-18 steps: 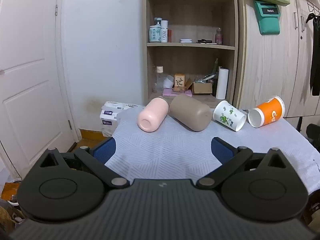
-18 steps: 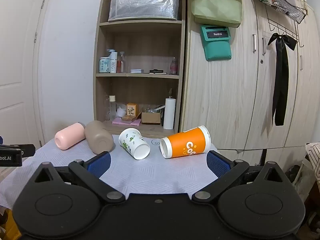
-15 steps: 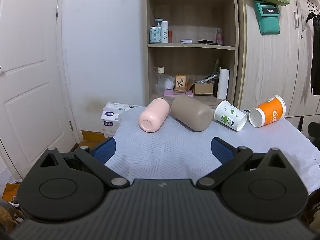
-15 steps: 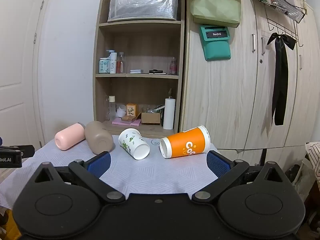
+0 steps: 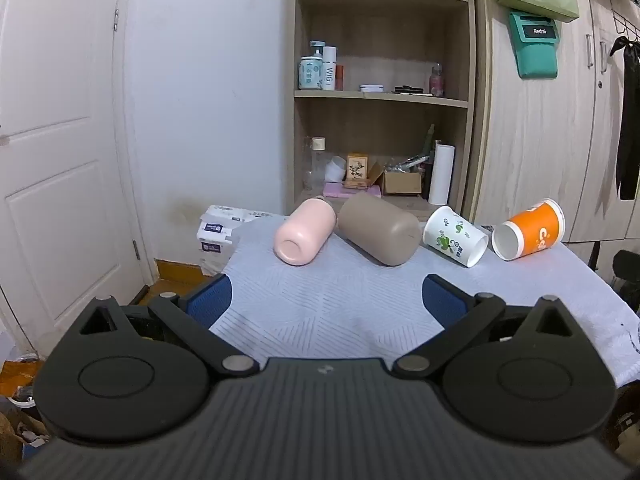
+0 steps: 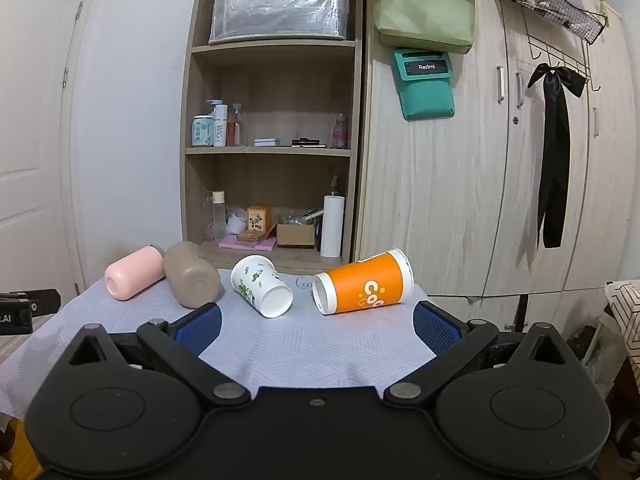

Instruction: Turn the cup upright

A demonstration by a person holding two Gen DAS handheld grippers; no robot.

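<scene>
Several cups lie on their sides in a row on a table with a pale patterned cloth [image 5: 328,308]. From left: a pink cup [image 5: 304,232] [image 6: 134,279], a taupe cup [image 5: 378,229] [image 6: 191,275], a white paper cup with green leaf print [image 5: 456,236] [image 6: 262,286] and an orange paper cup [image 5: 530,230] [image 6: 364,283]. My left gripper [image 5: 326,300] is open and empty, short of the pink and taupe cups. My right gripper [image 6: 316,324] is open and empty, short of the white and orange cups.
A wooden shelf unit [image 6: 272,152] with bottles, boxes and a paper roll stands behind the table. Wardrobe doors [image 6: 500,180] are to the right, a white door [image 5: 60,152] to the left. Tissue packs [image 5: 218,228] sit at the table's far left corner.
The left wrist view has shifted slightly; the cups sit a touch further right and lower in it. The right wrist view is nearly unchanged. Both grippers stay open.
</scene>
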